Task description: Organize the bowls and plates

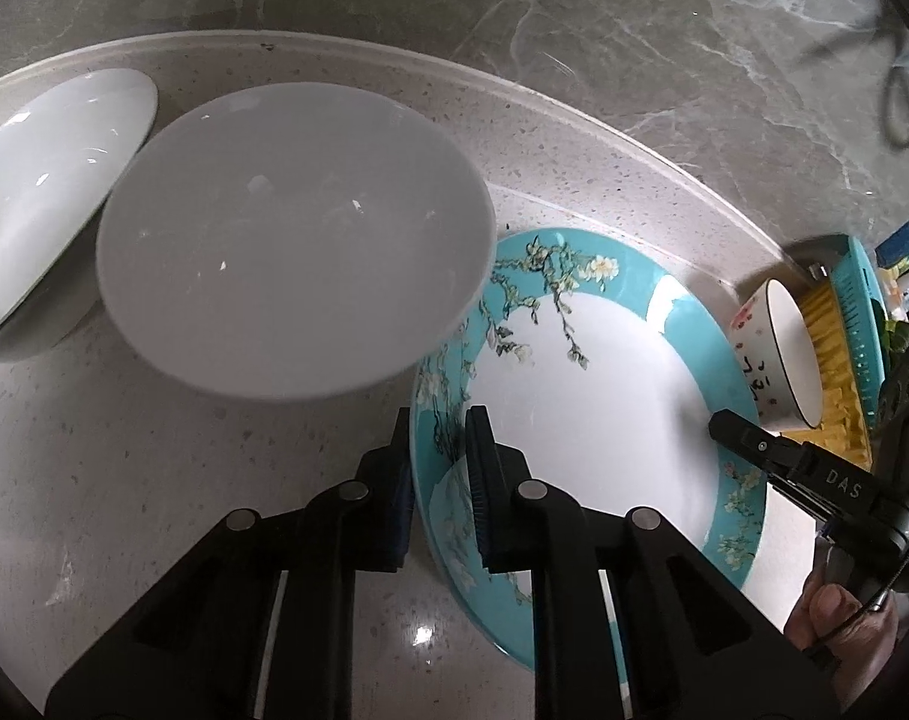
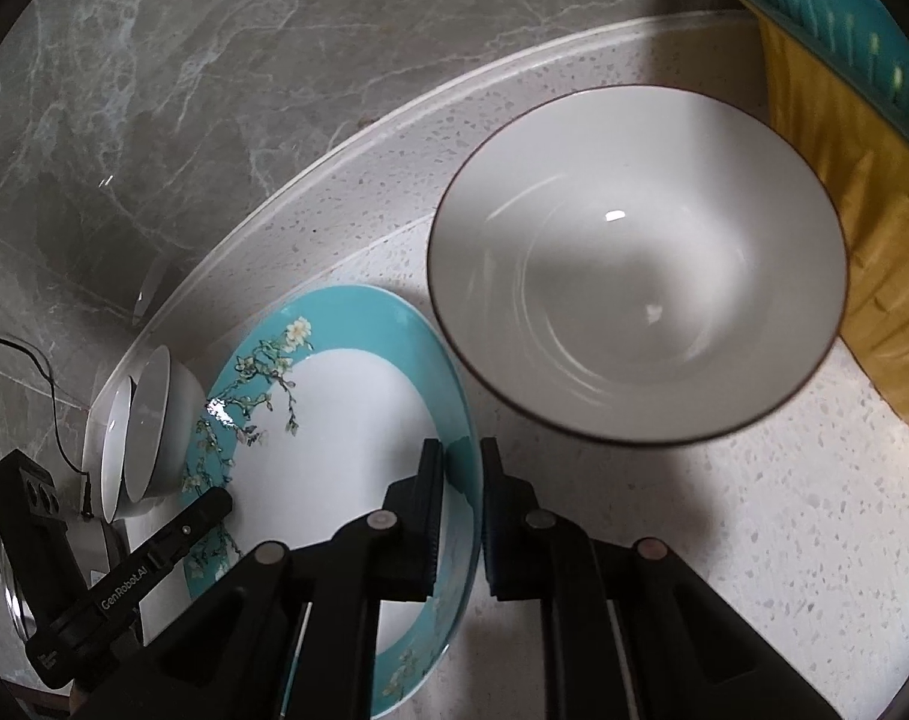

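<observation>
Both claws pinch opposite rims of the round, glossy teal plate: left claw, right claw, over a speckled stone surface.

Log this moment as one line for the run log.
left hand-held gripper: shut on teal plate rim | right hand-held gripper: shut on opposite rim | bowls: untouched

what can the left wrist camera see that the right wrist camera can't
Only the left view shows the dark-rimmed bowl's flowered outside and the wide open faces of the two white bowls. Only the right view shows that bowl's inside and a black power strip. Both show the teal floral plate, held at opposite rims by the left gripper and right gripper.
</observation>
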{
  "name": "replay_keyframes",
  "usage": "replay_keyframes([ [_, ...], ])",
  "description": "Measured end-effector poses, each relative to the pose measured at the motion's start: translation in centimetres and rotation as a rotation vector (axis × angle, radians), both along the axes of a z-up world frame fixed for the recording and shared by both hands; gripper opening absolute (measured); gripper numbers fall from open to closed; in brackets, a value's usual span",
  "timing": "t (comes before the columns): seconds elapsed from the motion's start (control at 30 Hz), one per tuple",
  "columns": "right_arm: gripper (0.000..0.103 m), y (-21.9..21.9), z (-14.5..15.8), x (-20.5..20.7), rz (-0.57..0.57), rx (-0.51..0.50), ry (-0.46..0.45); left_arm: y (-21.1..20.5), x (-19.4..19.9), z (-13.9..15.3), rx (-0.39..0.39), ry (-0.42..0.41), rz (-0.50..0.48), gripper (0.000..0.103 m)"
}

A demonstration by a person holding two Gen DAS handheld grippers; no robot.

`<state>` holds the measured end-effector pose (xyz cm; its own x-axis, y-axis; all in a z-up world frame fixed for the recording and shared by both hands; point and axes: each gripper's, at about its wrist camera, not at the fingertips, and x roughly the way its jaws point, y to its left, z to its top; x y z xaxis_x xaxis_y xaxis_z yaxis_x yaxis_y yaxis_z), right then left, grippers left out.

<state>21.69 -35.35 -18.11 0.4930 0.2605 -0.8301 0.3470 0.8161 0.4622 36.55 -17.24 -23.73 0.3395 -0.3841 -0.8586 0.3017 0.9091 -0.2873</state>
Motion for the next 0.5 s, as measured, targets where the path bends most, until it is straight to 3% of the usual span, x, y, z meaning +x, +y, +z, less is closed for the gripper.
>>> replay_keyframes([
  [0.5, 0.011, 0.7, 0.9, -1.7, 0.042, -0.037, -0.024, -0.2, -3.6, 0.1, 0.008, -0.01, -0.033, 0.014],
])
